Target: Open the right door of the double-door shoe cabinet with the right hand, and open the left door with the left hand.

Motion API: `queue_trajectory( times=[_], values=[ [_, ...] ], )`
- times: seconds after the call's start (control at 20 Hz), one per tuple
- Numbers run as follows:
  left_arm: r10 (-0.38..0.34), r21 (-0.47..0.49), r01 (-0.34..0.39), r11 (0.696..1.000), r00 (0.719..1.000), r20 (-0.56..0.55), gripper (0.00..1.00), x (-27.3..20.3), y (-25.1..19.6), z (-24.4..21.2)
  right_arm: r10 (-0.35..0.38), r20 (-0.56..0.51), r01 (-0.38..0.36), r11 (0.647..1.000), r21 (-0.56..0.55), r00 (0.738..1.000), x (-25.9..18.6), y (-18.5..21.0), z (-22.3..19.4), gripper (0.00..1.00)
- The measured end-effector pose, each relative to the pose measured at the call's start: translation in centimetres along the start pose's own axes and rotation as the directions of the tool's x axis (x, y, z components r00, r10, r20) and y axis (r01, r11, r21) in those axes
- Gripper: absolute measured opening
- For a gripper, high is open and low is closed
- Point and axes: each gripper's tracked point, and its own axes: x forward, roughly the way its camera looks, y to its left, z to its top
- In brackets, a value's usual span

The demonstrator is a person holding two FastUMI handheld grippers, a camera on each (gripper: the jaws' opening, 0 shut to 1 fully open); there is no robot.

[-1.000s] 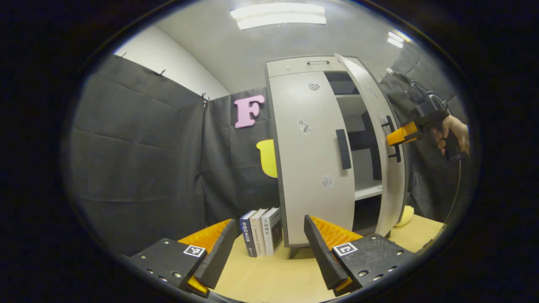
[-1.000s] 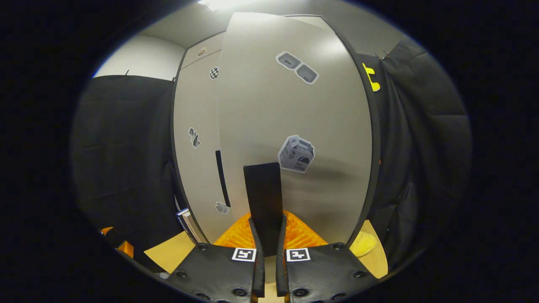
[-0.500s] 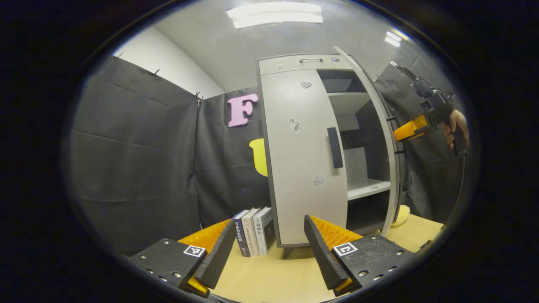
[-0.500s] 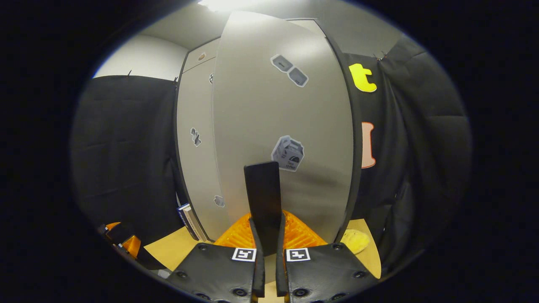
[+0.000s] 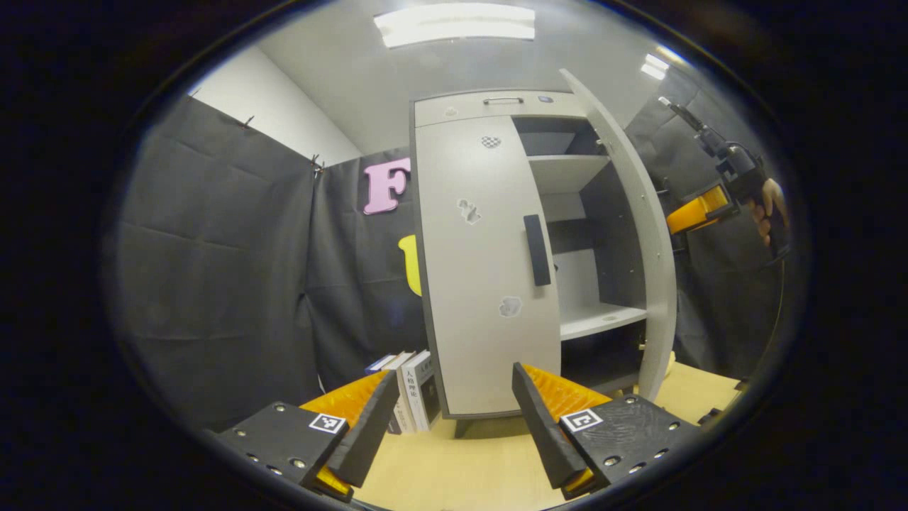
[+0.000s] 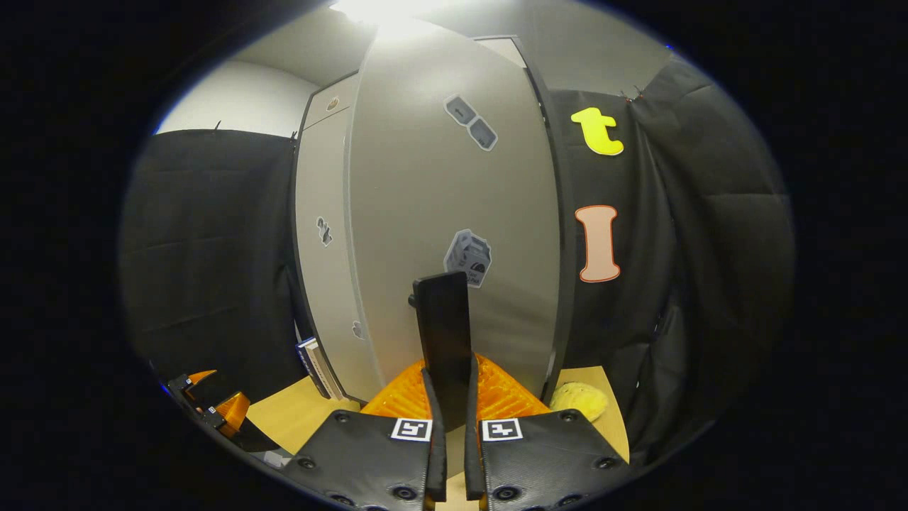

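A tall pale grey shoe cabinet [image 5: 489, 106] stands on the wooden table. Its left door [image 5: 482, 284] is closed, with a dark vertical handle [image 5: 537, 250]. Its right door [image 5: 638, 234] is swung out wide, baring the shelves [image 5: 599, 321]. In the right gripper view my right gripper [image 6: 448, 397] is shut on the right door's dark handle [image 6: 443, 319], flat against the door face [image 6: 440, 213]. The same gripper [image 5: 699, 213] and the hand holding it show at the door's far side in the left gripper view. My left gripper [image 5: 454, 415] stands open low before the left door, apart from it.
Several books [image 5: 415, 390] stand upright against the cabinet's left side. A yellow soft thing [image 6: 582, 401] lies on the table [image 5: 454, 468] by the cabinet's right foot. Black cloth walls close in behind and on both sides.
The right door has swung further open with my right gripper on its handle. My left gripper has shifted a little, so the cabinet sits more to the left in its view.
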Motion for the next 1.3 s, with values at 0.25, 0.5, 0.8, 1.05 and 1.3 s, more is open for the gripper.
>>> queue_trajectory(
  times=[0.25, 0.5, 0.8, 1.05, 1.3],
  values=[
    [-0.018, 0.003, 0.018, 1.0, 1.0, 0.0, 0.94, 0.5, -1.7, 0.2, 0.003, 0.001, -0.003, 1.0, -0.004, 1.0, -0.4, -0.5, 0.1, 0.09],
    [-0.041, -0.001, 0.041, 0.999, 0.999, -0.003, 0.94, 1.2, -3.6, 0.3, -0.02, 0.004, 0.021, 1.0, -0.017, 1.0, -0.7, -1.4, 0.0, 0.08],
    [-0.077, -0.004, 0.077, 0.997, 0.997, -0.006, 0.94, 1.5, -6.2, 0.6, -0.057, 0.02, 0.058, 0.998, -0.021, 0.998, -0.6, -2.4, 0.2, 0.11],
    [-0.087, -0.001, 0.087, 0.996, 0.996, -0.011, 0.94, 1.4, -7.1, 0.7, -0.121, 0.04, 0.122, 0.992, -0.032, 0.992, -0.7, -4.0, 0.5, 0.07],
    [-0.09, 0.004, 0.091, 0.996, 0.996, -0.018, 0.94, 1.5, -7.4, 0.8, -0.139, 0.053, 0.138, 0.99, 0.027, 0.989, -0.6, -3.5, 0.4, 0.06]
  ],
)
